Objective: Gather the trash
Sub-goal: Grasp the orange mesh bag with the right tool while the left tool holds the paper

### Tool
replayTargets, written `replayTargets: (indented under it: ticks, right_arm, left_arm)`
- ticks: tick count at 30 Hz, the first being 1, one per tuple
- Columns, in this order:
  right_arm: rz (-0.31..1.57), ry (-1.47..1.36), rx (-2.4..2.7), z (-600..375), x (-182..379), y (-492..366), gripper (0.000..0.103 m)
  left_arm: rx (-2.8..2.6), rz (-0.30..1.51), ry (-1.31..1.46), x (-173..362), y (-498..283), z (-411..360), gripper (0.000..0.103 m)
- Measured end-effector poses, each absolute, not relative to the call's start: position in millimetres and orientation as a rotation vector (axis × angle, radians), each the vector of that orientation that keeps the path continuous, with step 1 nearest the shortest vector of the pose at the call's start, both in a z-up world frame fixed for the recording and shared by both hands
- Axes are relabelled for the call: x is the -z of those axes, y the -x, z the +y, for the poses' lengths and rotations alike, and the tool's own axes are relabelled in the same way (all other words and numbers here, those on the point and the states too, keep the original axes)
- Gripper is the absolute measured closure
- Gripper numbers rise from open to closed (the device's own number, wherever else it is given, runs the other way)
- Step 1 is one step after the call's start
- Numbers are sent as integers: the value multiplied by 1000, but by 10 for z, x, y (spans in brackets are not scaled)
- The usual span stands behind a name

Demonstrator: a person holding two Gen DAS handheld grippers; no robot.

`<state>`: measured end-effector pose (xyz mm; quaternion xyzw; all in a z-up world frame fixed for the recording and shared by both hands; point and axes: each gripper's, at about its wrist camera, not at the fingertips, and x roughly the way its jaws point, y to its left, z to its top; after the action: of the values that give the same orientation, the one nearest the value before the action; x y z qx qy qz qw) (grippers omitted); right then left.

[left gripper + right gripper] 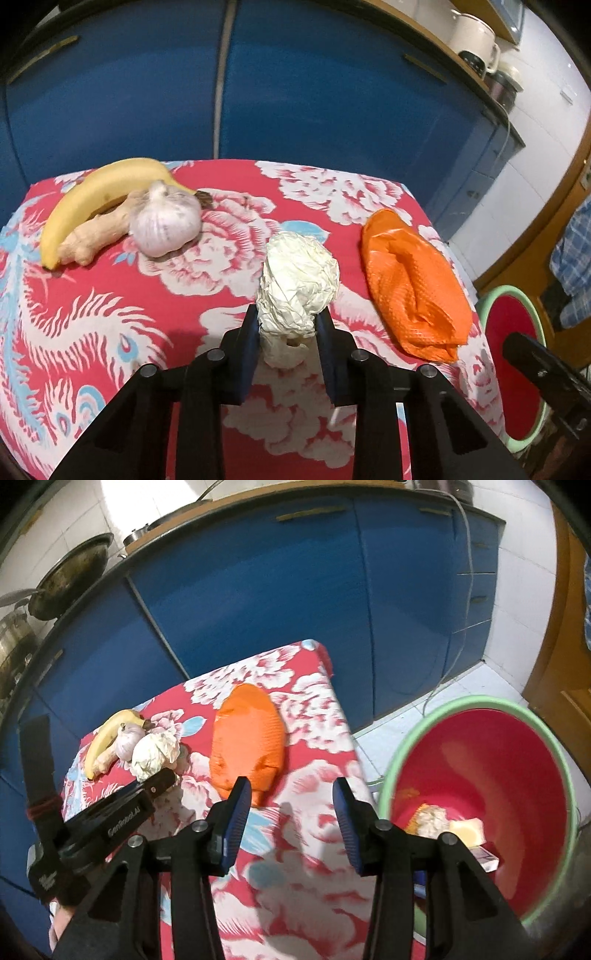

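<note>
Left gripper had its blue ribbed pads clamped on the paper wad, a creased, off-white ball, pinched at its lower half with the bulk bulging above the jaws. Wad sat on the cloth, a red fabric printed with white peonies and pale blue feathers, draped over a small table.

Right gripper stood part open and held nothing; its black arms and blue pads hung above the cloth's near edge. The bag, orange crinkled plastic with an embossed grain, folded into a flat oval, lay just beyond its left pad, not touched.

Far left corner of the cloth: a smooth yellow banana, a knobbly tan ginger root and a papery, purple-streaked garlic bulb, all touching.

Bucket, red plastic with green rim, stood on the floor right of the table, scraps in its bottom.
</note>
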<state>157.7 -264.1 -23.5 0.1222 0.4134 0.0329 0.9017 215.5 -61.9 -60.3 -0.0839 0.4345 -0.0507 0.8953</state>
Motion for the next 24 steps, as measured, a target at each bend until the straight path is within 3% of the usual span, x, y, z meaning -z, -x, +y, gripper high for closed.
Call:
replayTargets:
  ticks: [17,22,24]
  right_arm:
    - [900,-170,-88,-2211,564,-1958,55]
    - [895,-175,-91,-2200,574,-1964,81]
    - [888,-180,-92,-2206,557,-1941,87]
  left_arm:
    - [74,892,209,615,-2133,-552,73]
    - [72,884,201,615,-2130,-560,73]
    - [71,882,198,613,-2121,-563,73]
